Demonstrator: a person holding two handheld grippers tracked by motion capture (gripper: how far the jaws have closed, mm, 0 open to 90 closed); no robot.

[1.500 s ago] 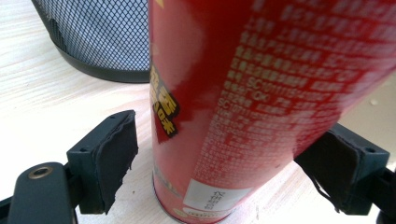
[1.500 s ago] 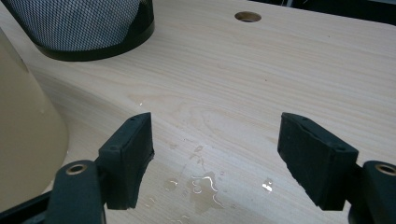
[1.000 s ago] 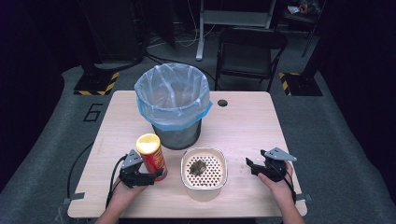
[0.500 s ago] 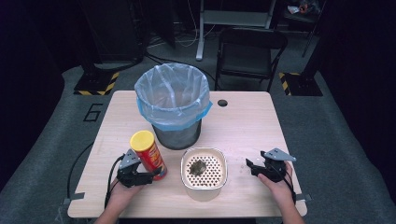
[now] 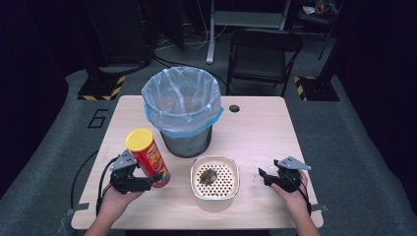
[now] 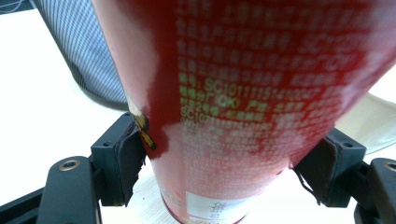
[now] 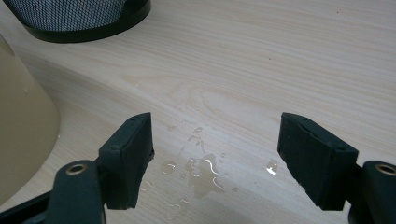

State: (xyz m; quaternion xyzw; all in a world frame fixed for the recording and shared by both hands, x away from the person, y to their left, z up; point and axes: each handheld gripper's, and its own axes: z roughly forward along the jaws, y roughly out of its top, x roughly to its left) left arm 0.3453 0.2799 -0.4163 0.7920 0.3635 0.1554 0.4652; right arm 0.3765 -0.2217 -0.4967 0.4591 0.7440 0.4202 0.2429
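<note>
My left gripper (image 5: 150,181) has just closed its jaws on the red chip can (image 5: 147,157) — the can tilts, just left of the bin (image 5: 181,110). My right gripper (image 5: 268,175) rests well right of the bin — jaws wide, nothing between them.

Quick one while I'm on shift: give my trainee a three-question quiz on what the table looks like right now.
1. True or false: the left gripper is closed on the red can.
2. What lies between the right gripper's open jaws? A) a spoon B) water drops C) a lid
3. Which container on the table is lined with a blue bag?

Key: 1 true. 2 B. 3 the bin; the beige strainer bowl in front of it holds a dark clump.
</note>
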